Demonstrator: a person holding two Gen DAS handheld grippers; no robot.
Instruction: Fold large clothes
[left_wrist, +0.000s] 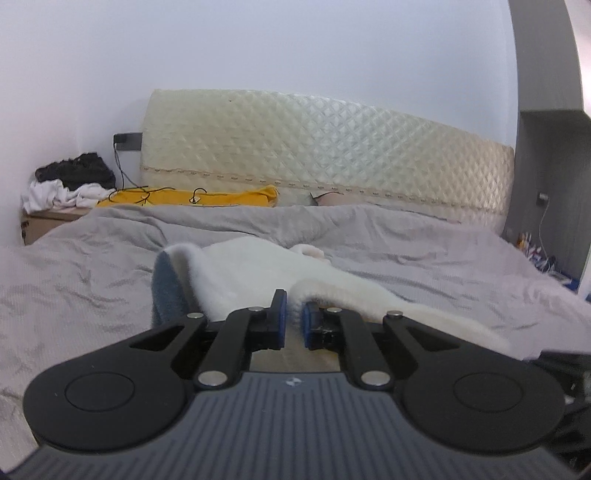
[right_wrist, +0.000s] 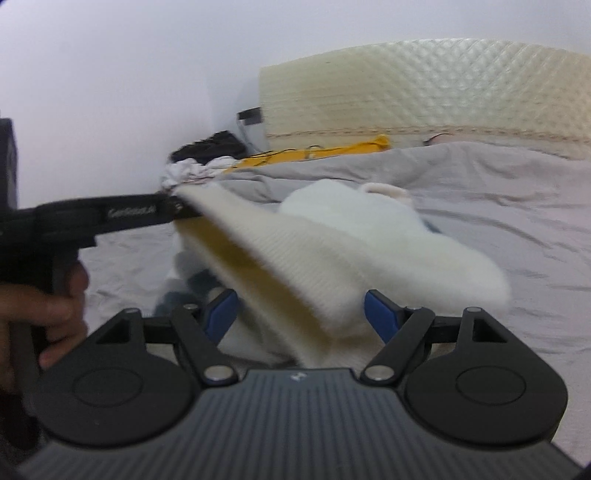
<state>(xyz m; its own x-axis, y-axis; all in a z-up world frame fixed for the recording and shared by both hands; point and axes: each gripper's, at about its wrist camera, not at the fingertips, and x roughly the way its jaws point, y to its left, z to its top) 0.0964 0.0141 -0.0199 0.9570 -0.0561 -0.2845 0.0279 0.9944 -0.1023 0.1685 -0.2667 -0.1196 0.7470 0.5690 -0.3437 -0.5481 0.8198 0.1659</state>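
Note:
A large white knit garment (left_wrist: 258, 266) with a blue panel (left_wrist: 166, 288) lies on the grey bed cover (left_wrist: 92, 258). My left gripper (left_wrist: 294, 317) is shut on the garment's ribbed edge and holds it above the bed. In the right wrist view that same left gripper (right_wrist: 177, 206) comes in from the left, held by a hand (right_wrist: 40, 314), with the lifted edge of the garment (right_wrist: 332, 229) stretching down from it. That edge runs between the wide-apart jaws of my right gripper (right_wrist: 303, 314), which is open; its blue pads (right_wrist: 380, 317) stand off the cloth.
A cream quilted headboard (left_wrist: 325, 147) backs the bed. A yellow cloth (left_wrist: 192, 197) with black cables lies by it. Dark and white clothes (left_wrist: 70, 181) are piled on a cardboard box at far left. A grey cabinet (left_wrist: 546, 166) stands at right.

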